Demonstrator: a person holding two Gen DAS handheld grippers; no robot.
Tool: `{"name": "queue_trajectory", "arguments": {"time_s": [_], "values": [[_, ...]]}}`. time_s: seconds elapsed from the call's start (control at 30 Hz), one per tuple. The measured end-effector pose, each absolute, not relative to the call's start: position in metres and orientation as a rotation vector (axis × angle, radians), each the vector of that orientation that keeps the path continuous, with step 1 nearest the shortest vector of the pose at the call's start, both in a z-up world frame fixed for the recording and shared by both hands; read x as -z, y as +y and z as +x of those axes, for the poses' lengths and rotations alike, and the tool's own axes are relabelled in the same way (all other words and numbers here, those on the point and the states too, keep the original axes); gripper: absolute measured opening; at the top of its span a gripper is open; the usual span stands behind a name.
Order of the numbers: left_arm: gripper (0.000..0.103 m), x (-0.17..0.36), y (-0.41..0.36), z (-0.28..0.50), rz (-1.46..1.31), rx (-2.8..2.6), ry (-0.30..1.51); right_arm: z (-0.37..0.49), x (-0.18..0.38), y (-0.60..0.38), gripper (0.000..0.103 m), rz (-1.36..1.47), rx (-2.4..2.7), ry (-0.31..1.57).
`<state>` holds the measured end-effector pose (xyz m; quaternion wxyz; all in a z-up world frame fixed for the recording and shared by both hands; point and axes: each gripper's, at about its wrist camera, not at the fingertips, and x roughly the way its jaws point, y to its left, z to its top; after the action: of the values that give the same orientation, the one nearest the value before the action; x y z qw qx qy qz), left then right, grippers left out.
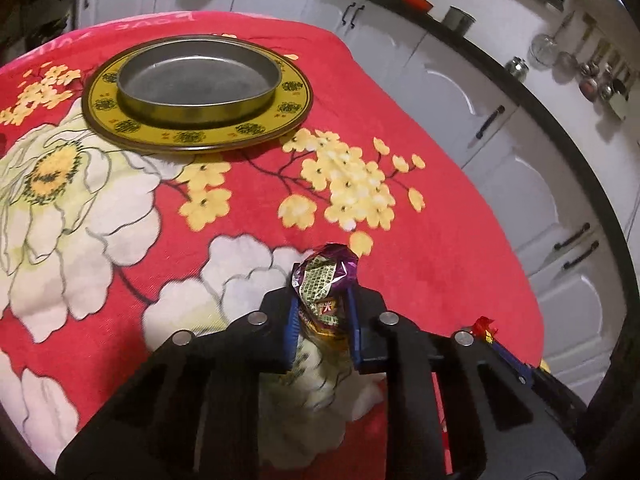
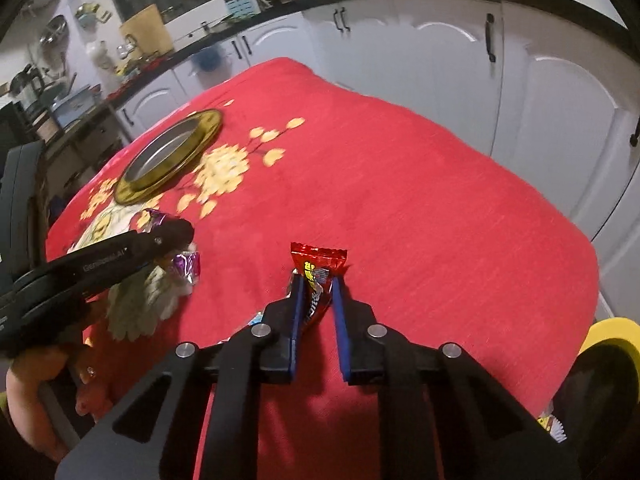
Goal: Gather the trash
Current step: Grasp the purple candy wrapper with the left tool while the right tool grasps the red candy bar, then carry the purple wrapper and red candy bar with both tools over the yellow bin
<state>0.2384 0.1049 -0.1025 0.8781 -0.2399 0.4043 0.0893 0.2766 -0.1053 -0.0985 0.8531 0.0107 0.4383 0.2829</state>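
Observation:
My left gripper (image 1: 323, 300) is shut on a crumpled purple wrapper (image 1: 324, 276) and holds it above the red flowered cloth (image 1: 400, 120). It shows in the right wrist view too (image 2: 176, 236), with the purple wrapper (image 2: 186, 264) in it. My right gripper (image 2: 316, 284) is shut on a red candy wrapper (image 2: 318, 264), held over the cloth's near part. A grey metal pan (image 1: 196, 80) sits on a yellow plate (image 1: 296, 96) at the far side of the table; the pan also shows in the right wrist view (image 2: 164, 156).
White kitchen cabinets (image 1: 460, 92) with black handles and a dark counter with jars run behind and to the right of the table. A yellow roll (image 2: 612, 336) sits at the right edge. The right gripper's tip with the red wrapper (image 1: 484, 326) shows low right.

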Motion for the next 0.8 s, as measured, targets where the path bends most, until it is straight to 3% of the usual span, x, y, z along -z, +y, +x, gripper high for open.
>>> {"name": "queue_trajectory", "arguments": {"time_s": [0.8], "values": [[0.010,0.076,0.115,0.140,-0.442,-0.160,0.748,0.211,0.062,-0.110,0.012,-0.041,-0.683,0.829]]}}
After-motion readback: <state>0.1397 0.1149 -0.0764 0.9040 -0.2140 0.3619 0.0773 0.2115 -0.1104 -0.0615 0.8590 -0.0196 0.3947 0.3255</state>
